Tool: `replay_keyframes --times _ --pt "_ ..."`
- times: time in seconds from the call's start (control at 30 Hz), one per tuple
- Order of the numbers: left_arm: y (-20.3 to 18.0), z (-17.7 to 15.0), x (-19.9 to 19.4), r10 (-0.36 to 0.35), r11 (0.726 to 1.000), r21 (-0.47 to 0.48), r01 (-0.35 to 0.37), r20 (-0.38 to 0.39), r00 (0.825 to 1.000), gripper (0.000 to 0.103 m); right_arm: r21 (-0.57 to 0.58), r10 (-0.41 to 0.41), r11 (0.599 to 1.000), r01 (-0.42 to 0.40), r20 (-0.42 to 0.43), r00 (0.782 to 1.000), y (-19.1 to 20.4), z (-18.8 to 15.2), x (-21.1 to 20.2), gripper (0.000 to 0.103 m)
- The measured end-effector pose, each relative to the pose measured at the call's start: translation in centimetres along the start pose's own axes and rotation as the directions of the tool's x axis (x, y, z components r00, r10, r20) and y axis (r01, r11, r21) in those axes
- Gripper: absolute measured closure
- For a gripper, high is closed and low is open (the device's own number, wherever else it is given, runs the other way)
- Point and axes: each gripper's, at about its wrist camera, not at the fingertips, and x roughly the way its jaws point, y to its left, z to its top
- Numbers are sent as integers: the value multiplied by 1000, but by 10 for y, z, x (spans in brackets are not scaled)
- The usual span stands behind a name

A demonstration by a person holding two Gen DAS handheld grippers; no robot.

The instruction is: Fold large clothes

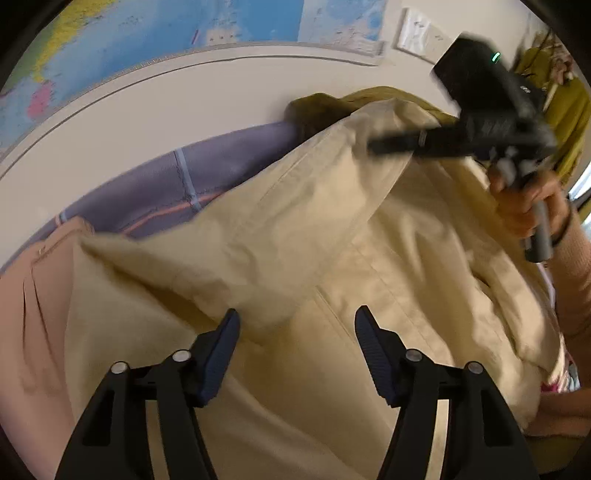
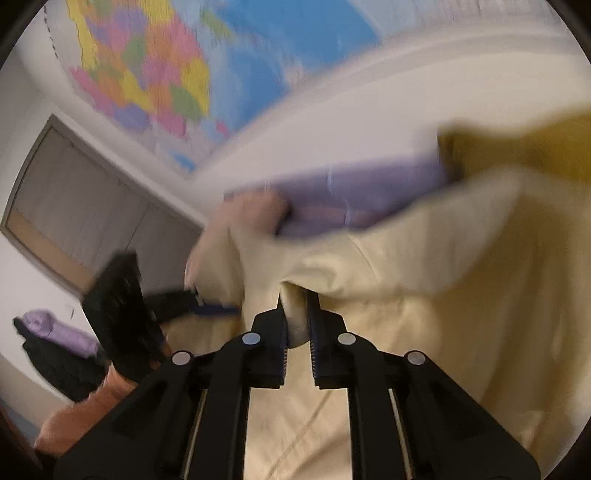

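With the right gripper (image 2: 297,317) clenched on a bunched edge of the cream garment (image 1: 332,258) below the wall map (image 1: 166,33) and the left gripper (image 1: 297,328) spread, empty, above it, keep the fold taut, I'd say.

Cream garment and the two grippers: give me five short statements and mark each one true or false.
1. The right gripper is shut on the cream garment. True.
2. The left gripper grips the garment. False: its jaws stand open with nothing between them.
3. A map hangs on the wall. True.
4. The garment is black. False: it is cream.
5. A purple cloth lies behind the garment. True.
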Motion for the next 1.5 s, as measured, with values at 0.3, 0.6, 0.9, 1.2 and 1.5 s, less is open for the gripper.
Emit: replay_keyframes --times 0.3,0.6,0.9,1.2,1.5 --pt "78 85 3 255 928 -314 -201 141 957 34 92 -170 983 160 111 979 -20 58 18 76" --pt "41 6 -71 235 967 -150 -204 239 942 24 -144 -313 928 344 201 928 31 -53 -109 24" --pt "-25 -112 -97 122 992 -56 -112 213 970 22 50 -445 894 445 -19 895 -18 -231 -151 20" --pt "-69 -159 -93 92 996 -29 -89 179 979 19 -3 -516 853 522 149 844 30 -214 -227 98" --pt "-98 -181 -100 125 992 -27 -123 122 985 11 42 -668 740 671 163 726 -16 -151 -238 96"
